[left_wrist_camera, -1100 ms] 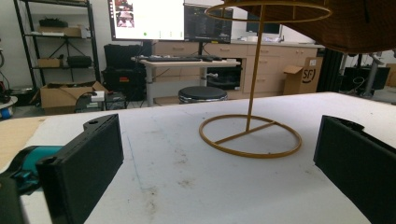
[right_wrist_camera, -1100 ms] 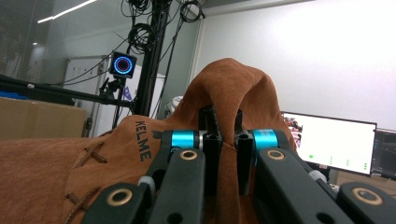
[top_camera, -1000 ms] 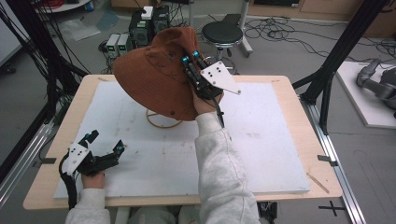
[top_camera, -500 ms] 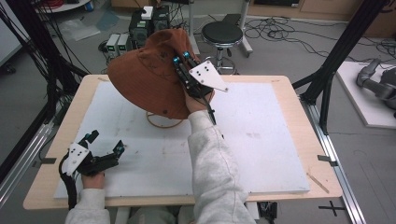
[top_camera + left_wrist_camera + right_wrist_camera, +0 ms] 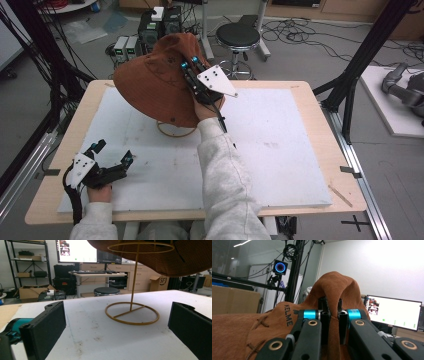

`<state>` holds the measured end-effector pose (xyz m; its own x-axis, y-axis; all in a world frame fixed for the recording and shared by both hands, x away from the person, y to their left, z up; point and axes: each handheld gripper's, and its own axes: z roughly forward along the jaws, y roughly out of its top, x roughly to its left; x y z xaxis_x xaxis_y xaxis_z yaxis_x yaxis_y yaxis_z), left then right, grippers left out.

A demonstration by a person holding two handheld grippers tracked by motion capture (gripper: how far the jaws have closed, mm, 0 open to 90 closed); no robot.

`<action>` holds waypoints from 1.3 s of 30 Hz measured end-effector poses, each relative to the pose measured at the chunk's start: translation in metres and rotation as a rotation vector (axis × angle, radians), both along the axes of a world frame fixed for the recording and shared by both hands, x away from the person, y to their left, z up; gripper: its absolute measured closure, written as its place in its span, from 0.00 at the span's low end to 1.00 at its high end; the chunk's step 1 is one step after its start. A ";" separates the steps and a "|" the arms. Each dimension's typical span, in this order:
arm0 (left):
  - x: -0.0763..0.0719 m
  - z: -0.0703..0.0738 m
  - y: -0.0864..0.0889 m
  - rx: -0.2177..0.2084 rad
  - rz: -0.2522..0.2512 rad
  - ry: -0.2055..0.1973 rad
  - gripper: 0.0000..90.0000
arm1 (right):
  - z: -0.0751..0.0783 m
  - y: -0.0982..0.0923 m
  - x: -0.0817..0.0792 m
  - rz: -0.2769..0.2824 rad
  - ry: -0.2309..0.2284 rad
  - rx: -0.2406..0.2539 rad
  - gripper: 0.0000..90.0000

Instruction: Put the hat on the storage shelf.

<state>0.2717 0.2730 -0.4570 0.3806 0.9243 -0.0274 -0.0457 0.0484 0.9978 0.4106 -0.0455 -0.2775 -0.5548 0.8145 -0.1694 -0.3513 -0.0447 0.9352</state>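
A brown bucket hat [image 5: 155,87] hangs over a thin gold wire stand [image 5: 175,131] near the back middle of the white mat. My right gripper [image 5: 189,63] is shut on a fold of the hat's brim; in the right gripper view the brown fabric [image 5: 332,290] bulges up between the closed jaws. My left gripper [image 5: 114,152] rests open near the table's front left corner. Its view looks across the mat at the stand's ring base [image 5: 132,313] and post, with the hat [image 5: 160,257] overhead and nothing between the jaws.
The white mat [image 5: 280,150] covers a wooden table [image 5: 310,95]. A black stool [image 5: 237,37] and electronics boxes [image 5: 160,22] stand behind the table. Black frame posts rise at both sides. A monitor [image 5: 75,251] and desk lie beyond.
My right gripper has carried the hat leftward and a little lower over the stand. The left gripper has stayed where it was.
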 end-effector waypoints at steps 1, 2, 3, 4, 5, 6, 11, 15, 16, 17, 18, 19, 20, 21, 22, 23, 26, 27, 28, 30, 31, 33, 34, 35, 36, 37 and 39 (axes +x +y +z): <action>0.000 0.000 0.000 -0.001 0.000 0.000 0.02 | 0.000 0.001 0.000 0.002 0.002 0.002 0.97; 0.000 0.000 0.000 -0.002 -0.001 0.000 0.02 | -0.001 0.001 0.000 -0.004 0.002 0.001 0.97; 0.000 0.000 0.000 -0.006 -0.002 0.001 0.02 | -0.001 0.001 0.001 -0.002 0.003 -0.001 0.97; 0.000 0.000 0.001 -0.008 -0.002 -0.001 0.02 | -0.001 0.002 0.001 -0.002 0.001 -0.001 0.97; 0.000 0.000 0.001 -0.009 -0.002 -0.001 0.02 | -0.001 0.002 0.000 -0.005 0.005 -0.003 0.96; 0.000 0.000 0.001 -0.008 -0.003 0.001 0.02 | -0.001 0.002 0.001 -0.005 0.006 -0.003 0.96; 0.000 0.000 0.001 -0.007 -0.004 -0.001 0.02 | -0.001 0.002 0.001 -0.008 0.005 -0.009 0.95; 0.000 0.000 0.001 -0.014 -0.006 -0.003 0.02 | -0.001 0.002 0.000 -0.007 0.006 -0.007 0.95; 0.000 0.000 0.001 -0.014 -0.007 -0.002 0.02 | -0.001 0.002 0.000 -0.009 0.005 -0.007 0.95; 0.000 0.000 0.001 -0.014 -0.007 -0.002 0.02 | -0.001 0.002 0.000 -0.009 0.006 -0.008 0.95; 0.000 0.000 0.001 -0.015 -0.007 -0.003 0.02 | -0.001 0.002 0.000 -0.011 0.007 -0.010 0.95; 0.000 0.000 0.001 -0.013 -0.007 -0.003 0.02 | -0.001 0.001 0.000 -0.011 0.007 -0.012 0.94; 0.000 0.000 0.001 -0.014 -0.007 -0.003 0.02 | -0.001 0.001 0.000 -0.006 0.011 -0.012 0.93; 0.000 0.000 0.001 -0.014 -0.007 -0.003 0.02 | -0.001 0.001 0.001 0.000 0.009 -0.008 0.89; 0.000 0.000 0.001 -0.013 -0.007 -0.003 0.02 | -0.001 0.001 0.000 0.008 0.010 0.001 0.89; 0.000 0.000 0.001 -0.015 -0.008 -0.004 0.02 | 0.000 0.001 0.000 0.008 0.010 0.000 0.89; 0.000 0.000 0.002 -0.014 -0.007 -0.003 0.02 | -0.001 0.002 0.000 0.004 0.012 -0.014 0.89; 0.000 0.000 0.002 -0.017 -0.007 -0.004 0.02 | -0.001 0.002 0.000 0.009 0.009 -0.010 0.89; 0.000 0.000 0.002 -0.012 -0.009 -0.002 0.02 | 0.000 0.001 -0.001 0.008 0.003 -0.001 0.89; 0.000 0.000 0.002 -0.014 -0.009 -0.004 0.02 | 0.002 -0.001 -0.003 0.016 -0.017 0.022 0.88; 0.000 0.000 0.002 -0.012 -0.009 -0.003 0.02 | 0.003 -0.002 -0.004 0.021 -0.016 0.024 0.86; 0.000 0.000 0.002 -0.013 -0.009 -0.003 0.02 | 0.004 -0.004 -0.004 0.016 -0.012 0.020 0.86; 0.000 0.000 0.002 -0.015 -0.009 -0.005 0.02 | 0.004 -0.005 -0.003 0.017 -0.012 0.020 0.86; 0.000 0.000 0.002 -0.013 -0.010 -0.003 0.02 | 0.005 -0.006 -0.004 0.022 -0.011 0.031 0.85; 0.000 0.000 0.001 -0.014 -0.010 -0.005 0.02 | 0.005 -0.007 -0.004 0.023 -0.009 0.035 0.84; 0.000 0.000 0.002 -0.014 -0.010 -0.006 0.02 | 0.006 -0.008 -0.004 0.025 -0.012 0.037 0.84; 0.000 0.000 0.002 -0.014 -0.009 -0.005 0.02 | 0.006 -0.009 -0.005 0.020 -0.017 0.031 0.84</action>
<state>0.2713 0.2747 -0.4572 0.3888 0.9206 -0.0379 -0.0504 0.0624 0.9968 0.4060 -0.0541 -0.2712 -0.5685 0.8082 -0.1535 -0.3658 -0.0812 0.9271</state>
